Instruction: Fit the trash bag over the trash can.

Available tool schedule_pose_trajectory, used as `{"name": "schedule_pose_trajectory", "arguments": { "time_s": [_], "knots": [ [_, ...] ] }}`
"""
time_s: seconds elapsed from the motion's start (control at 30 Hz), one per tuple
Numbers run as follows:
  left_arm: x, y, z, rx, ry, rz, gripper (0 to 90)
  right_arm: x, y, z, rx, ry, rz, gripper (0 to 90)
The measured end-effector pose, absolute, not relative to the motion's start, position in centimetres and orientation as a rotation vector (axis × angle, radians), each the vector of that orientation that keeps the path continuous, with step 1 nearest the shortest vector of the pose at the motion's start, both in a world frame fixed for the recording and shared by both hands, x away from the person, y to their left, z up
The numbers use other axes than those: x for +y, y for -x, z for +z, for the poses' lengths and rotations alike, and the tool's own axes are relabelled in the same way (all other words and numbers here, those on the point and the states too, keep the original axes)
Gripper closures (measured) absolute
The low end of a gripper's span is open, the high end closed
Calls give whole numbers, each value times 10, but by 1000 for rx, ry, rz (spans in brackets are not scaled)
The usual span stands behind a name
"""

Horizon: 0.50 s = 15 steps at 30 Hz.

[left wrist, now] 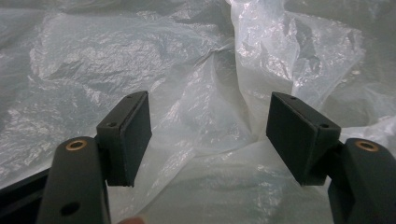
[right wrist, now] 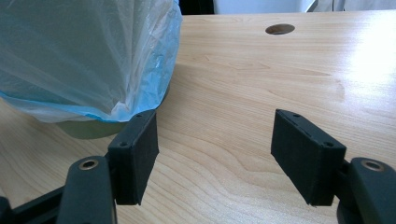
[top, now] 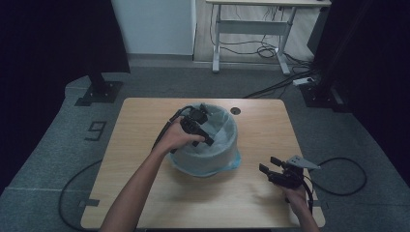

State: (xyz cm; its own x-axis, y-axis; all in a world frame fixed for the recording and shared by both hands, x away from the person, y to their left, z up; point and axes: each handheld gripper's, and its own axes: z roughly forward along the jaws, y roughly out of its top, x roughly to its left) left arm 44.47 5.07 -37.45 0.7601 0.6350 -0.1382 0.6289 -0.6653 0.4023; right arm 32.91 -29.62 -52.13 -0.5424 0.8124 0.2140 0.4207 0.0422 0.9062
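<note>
Plastic lining work was in hand: the bin (top: 208, 145), draped in a pale bag (top: 227, 140), stood at the centre of the high view on the wooden table (top: 145, 193). The left gripper (top: 205, 126) reached down into the bin's mouth, and in the left gripper view its jaws stood apart over crumpled film (left wrist: 205, 107), with nothing pinched between the pads. The right gripper (top: 269, 164) sat at the lower right of the high view, well apart from the bin, jaws likewise spread and empty; the right gripper view showed the bag's blue-edged hem (right wrist: 140, 100) at upper left. The step looked like pressing the liner down inside. Next, the left jaws would probably need to close on a fold or push it against the wall.
</note>
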Motion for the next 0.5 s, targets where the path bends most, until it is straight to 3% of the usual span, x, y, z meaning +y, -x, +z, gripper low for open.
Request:
{"name": "schedule_pose_trajectory", "arguments": {
  "time_s": [0.5],
  "knots": [
    [80, -426, -352, 874, -2292, 76, 288, -298, -329, -521, 1960, -1255, 1498, 311]
  ]
}}
